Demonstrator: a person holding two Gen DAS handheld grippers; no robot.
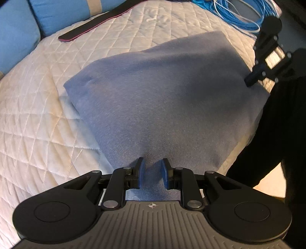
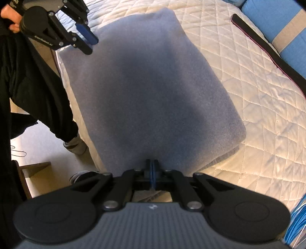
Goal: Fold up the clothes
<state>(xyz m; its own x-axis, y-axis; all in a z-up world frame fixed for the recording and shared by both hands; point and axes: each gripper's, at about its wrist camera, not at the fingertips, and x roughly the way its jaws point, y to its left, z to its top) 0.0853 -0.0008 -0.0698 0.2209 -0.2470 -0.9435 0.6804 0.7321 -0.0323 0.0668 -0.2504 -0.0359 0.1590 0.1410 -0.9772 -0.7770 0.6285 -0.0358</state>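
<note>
A grey-blue fleece garment (image 1: 162, 92) lies folded on the quilted white bed; it also fills the middle of the right wrist view (image 2: 149, 92). My left gripper (image 1: 152, 173) is open, its blue pads apart over the near edge of the garment, with cloth between them but not pinched. It shows from the side in the right wrist view (image 2: 89, 41) at the garment's far left corner. My right gripper (image 2: 152, 172) is shut on the garment's near edge. It shows in the left wrist view (image 1: 252, 78) at the garment's right corner.
The quilted bed cover (image 1: 38, 115) spreads around the garment. A long black strap with a red edge (image 1: 91, 26) lies at the back, also in the right wrist view (image 2: 267, 51). Coiled blue cable (image 1: 235, 13) lies at the far right. Blue cushions (image 1: 17, 28) border the bed. The person's dark sleeve (image 2: 34, 76) and shoes (image 2: 76, 145) stand beside the bed edge.
</note>
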